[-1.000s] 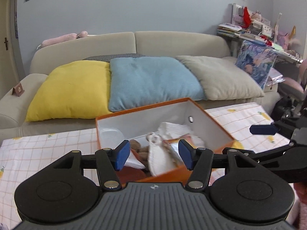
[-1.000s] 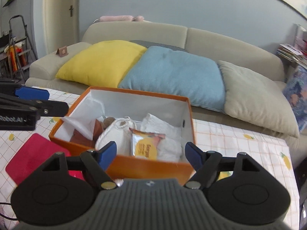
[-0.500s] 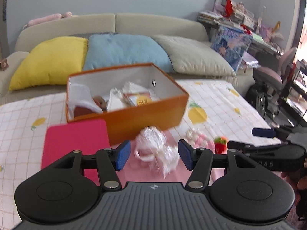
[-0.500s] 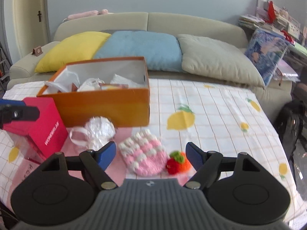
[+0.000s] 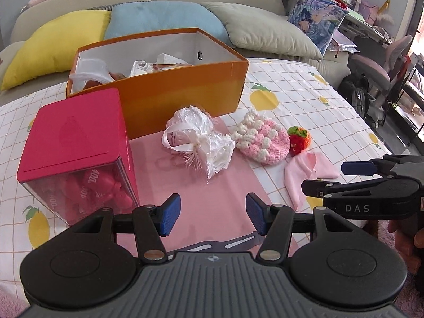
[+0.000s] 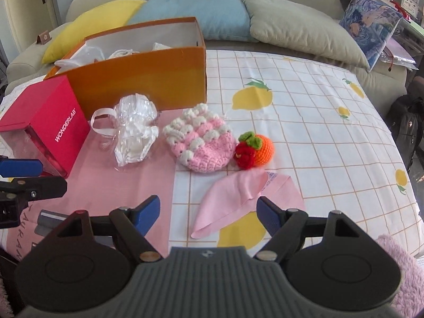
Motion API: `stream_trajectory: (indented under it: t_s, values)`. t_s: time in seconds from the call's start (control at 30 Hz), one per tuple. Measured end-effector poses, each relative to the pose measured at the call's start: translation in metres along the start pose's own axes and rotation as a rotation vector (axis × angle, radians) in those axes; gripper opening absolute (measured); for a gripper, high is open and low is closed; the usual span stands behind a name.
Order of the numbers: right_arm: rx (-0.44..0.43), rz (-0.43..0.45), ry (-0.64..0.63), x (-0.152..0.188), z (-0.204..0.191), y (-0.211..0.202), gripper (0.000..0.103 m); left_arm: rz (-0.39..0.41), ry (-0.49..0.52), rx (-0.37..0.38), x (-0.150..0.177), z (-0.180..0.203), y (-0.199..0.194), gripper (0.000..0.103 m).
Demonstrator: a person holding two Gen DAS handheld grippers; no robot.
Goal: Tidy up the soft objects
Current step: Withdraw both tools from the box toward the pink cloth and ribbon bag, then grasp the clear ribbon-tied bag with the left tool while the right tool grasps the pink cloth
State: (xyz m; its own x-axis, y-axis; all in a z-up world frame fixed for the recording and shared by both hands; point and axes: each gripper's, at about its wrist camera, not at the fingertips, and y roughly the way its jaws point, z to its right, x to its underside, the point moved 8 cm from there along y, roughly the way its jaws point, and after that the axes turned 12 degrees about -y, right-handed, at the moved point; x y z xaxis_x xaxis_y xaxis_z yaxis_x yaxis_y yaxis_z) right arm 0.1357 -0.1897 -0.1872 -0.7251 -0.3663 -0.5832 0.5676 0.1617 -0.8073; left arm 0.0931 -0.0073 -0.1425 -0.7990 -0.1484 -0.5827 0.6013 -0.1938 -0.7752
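- The folded pale pink cloth [image 6: 238,201] lies flat on the lemon-print tablecloth [image 6: 318,111]; its long axis runs from a near-left corner toward the far right, and its near-left part lies between the right gripper's [image 6: 209,216] jaws
- The pink-and-white crocheted pouch [image 6: 202,143] sits just beyond the cloth, touching the small red-and-orange crocheted fruit [image 6: 254,149] on its right
- The crinkled clear plastic bag with a white ribbon loop [image 5: 197,140] rests on the pink mat [image 5: 212,190], in front of the open orange cardboard box [image 5: 182,90], which holds white wrapped bundles
- The magenta-lidded clear box [image 5: 76,153] contains red pieces
- The left gripper [image 5: 213,217] and right gripper both stand wide apart, pads pressing nothing
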Motion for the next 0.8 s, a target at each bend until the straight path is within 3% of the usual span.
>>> stream_trajectory:
  t_s: [0.33, 0.57, 0.7, 0.8]
  values:
    - [0.03, -0.011, 0.046, -0.005, 0.015, 0.014, 0.079, 0.008, 0.008, 0.001, -0.01, 0.005, 0.016, 0.067]
    - [0.061, -0.045, 0.121, -0.002, 0.037, 0.036, 0.087, 0.003, 0.029, 0.02, -0.017, 0.012, 0.031, 0.068]
    - [0.073, -0.069, 0.151, 0.001, 0.046, 0.048, 0.087, 0.008, 0.052, 0.002, -0.024, 0.017, 0.045, 0.072]
    - [0.085, -0.079, 0.174, 0.003, 0.053, 0.055, 0.092, 0.034, 0.077, -0.06, -0.033, 0.016, 0.056, 0.083]
